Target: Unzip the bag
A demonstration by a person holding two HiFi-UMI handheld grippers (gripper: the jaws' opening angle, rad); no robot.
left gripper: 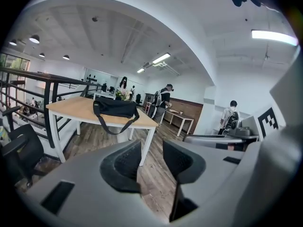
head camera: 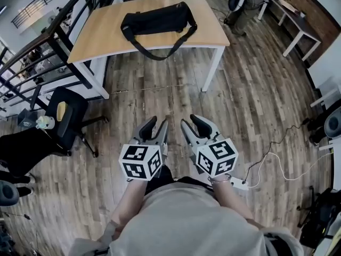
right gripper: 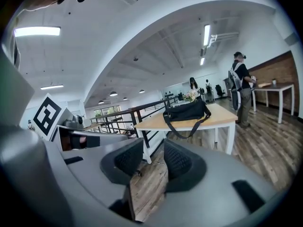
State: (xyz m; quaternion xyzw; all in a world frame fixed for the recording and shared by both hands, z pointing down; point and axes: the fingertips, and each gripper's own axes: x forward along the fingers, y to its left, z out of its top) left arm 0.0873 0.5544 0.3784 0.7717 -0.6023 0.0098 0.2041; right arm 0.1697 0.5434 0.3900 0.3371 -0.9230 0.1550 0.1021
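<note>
Standing on the wood floor (head camera: 160, 95), I am well short of the tabletop (head camera: 101, 28). The black bag (head camera: 158, 21) lies across its far half, and its strap (head camera: 160, 51) droops over the near edge. My left tongs (head camera: 156, 124) and right tongs (head camera: 189, 120) hang side by side in front of me, both pointing toward the bag. Each has its jaws apart and holds nothing, with only bare floor showing between them. None of the job appears done. The bag looks closed from here, though the zip is too small to make out, and neither tongs is near it. By my reckoning everything is left: walk up to the tabletop, steady the bag with one tongs, find the zip with the other and draw it along.
</note>
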